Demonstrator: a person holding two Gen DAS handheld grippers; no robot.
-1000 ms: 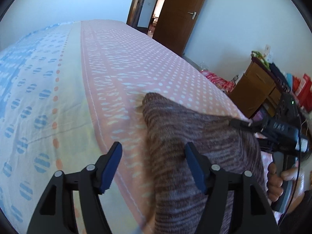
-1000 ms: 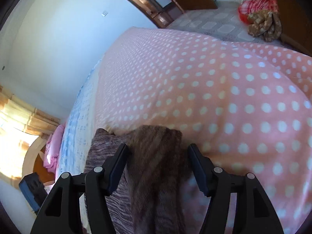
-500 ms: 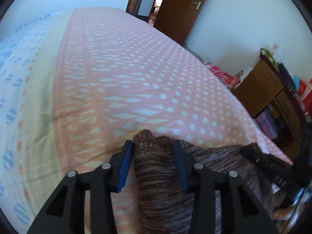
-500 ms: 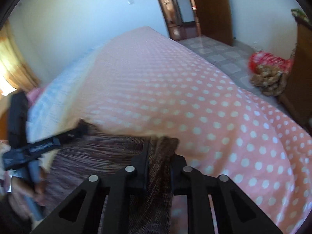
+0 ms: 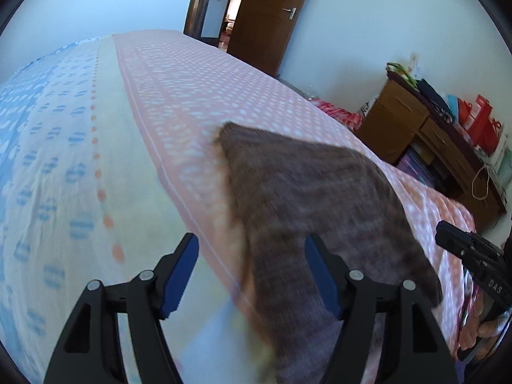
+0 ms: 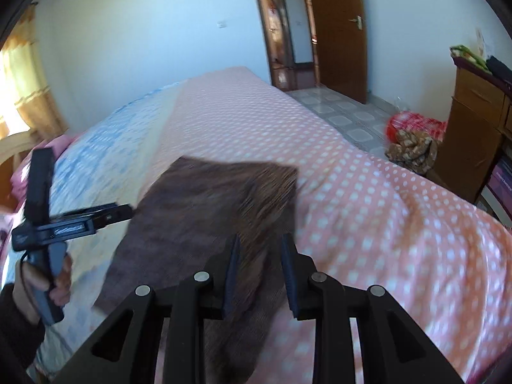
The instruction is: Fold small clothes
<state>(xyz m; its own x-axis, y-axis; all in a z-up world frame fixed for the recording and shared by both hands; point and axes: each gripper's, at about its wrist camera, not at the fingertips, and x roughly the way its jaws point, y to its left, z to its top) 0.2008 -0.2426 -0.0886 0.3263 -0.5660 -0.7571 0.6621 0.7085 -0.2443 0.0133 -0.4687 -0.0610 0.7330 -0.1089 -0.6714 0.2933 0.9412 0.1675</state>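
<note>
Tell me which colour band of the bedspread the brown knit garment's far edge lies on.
The pink white-dotted band. The brown knit garment's far edge lies wholly on it, short of the cream band and well away from the blue band.

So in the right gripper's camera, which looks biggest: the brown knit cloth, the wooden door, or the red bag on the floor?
As they look in that view:
1. brown knit cloth, though it's nearest the camera, which inflates it
2. wooden door
3. red bag, partly hidden

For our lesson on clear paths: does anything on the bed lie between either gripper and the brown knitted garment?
Nothing visible does. The brown garment already lies between the opening jaws of the left gripper and right gripper.
</note>
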